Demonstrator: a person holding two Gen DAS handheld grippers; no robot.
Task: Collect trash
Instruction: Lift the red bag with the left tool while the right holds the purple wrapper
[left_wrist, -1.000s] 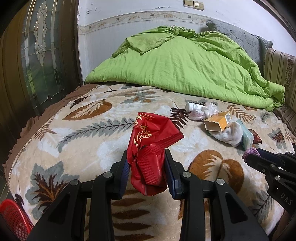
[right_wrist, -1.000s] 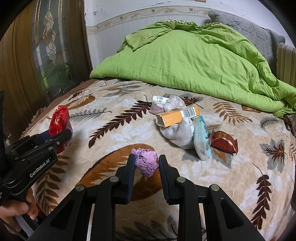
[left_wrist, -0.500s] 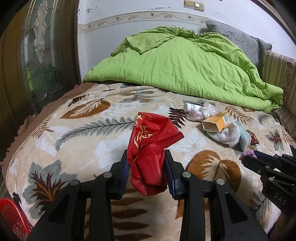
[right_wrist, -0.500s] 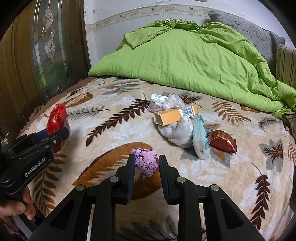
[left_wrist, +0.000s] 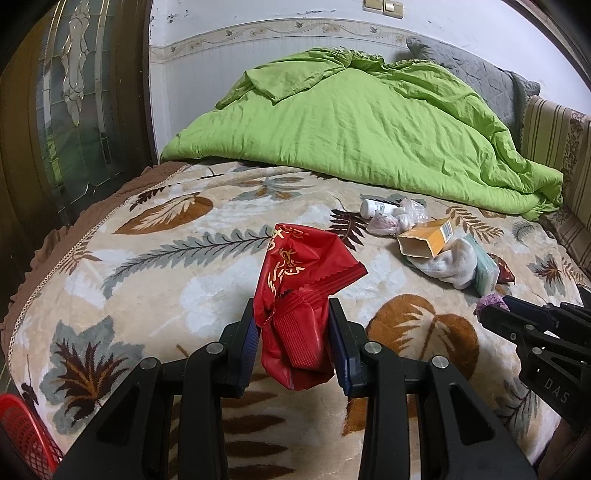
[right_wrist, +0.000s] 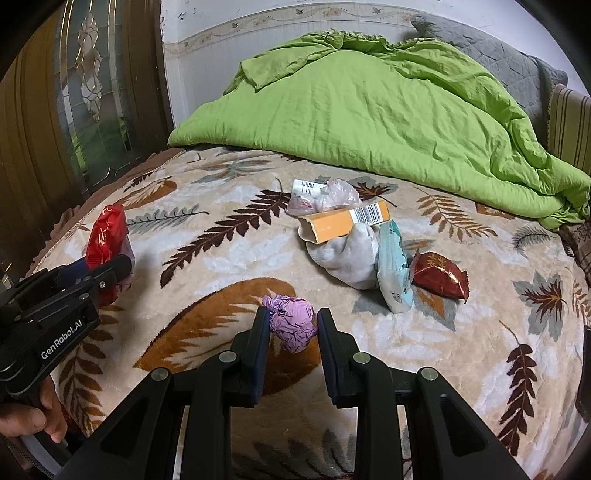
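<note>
My left gripper (left_wrist: 291, 325) is shut on a crumpled red foil wrapper (left_wrist: 299, 288) with gold lettering, held above the leaf-patterned blanket (left_wrist: 166, 266). My right gripper (right_wrist: 290, 325) is shut on a purple crumpled paper ball (right_wrist: 291, 323). Beyond it lies a heap of trash: an orange carton (right_wrist: 347, 221), a white sock (right_wrist: 351, 258), a pale blue packet (right_wrist: 393, 273), a dark red snack wrapper (right_wrist: 439, 275), a small white bottle (right_wrist: 308, 188) and a clear plastic bag (right_wrist: 336, 195). The left gripper with the red wrapper (right_wrist: 107, 240) shows at the right wrist view's left edge.
A green quilt (left_wrist: 362, 122) is piled across the far half of the bed. A red mesh basket (left_wrist: 22, 435) peeks in at the lower left, off the bed's edge. A wooden door with patterned glass (left_wrist: 70, 110) stands on the left. A person's hand (right_wrist: 33, 417) holds the left gripper's handle.
</note>
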